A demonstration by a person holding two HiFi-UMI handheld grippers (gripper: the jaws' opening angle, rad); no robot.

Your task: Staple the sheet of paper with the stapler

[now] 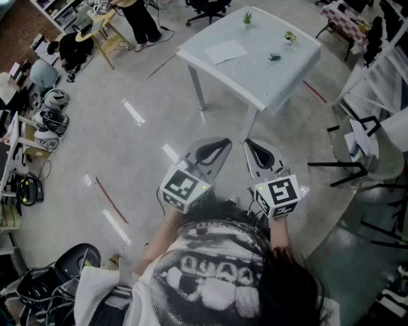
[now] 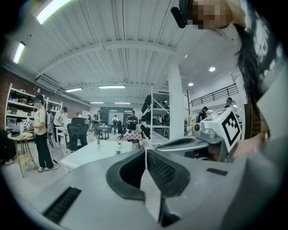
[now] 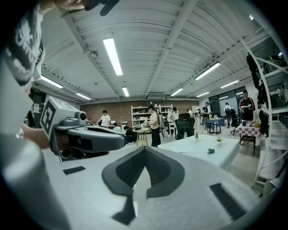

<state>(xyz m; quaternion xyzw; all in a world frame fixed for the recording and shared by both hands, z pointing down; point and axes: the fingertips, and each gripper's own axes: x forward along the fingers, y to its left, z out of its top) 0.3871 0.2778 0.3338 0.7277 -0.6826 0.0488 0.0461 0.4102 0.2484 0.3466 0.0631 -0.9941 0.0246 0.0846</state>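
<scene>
Left claw (image 1: 215, 150): pads are seen together in the left gripper view, nothing between them. Right claw (image 1: 255, 151): likewise closed and empty. Both are held side by side in front of the person, roughly level, aimed toward the white bench (image 1: 268, 86), which stands well apart from them across open floor. Task not yet begun.

On the bench, left to right: sheet of paper (image 1: 226, 51) near the left corner, then the small dark stapler (image 1: 274, 56) a little to its right, not touching it. Two small potted plants (image 1: 247, 19) are noted along the far side.

Handling (judged): the sheet is expected to be light, limp and flat against the top, so it is best pinched at an edge or corner, or pinned down while the stapler is brought to it. The stapler is expected to be rigid, compact and heavier; a grip across its body is suggested, with the mouth left free.

Orientation: the sheet lies flat, its long axis running from lower left up to the right in the head view. The stapler's long axis appears to run roughly left to right there; which end is the mouth cannot be told at this range.
</scene>
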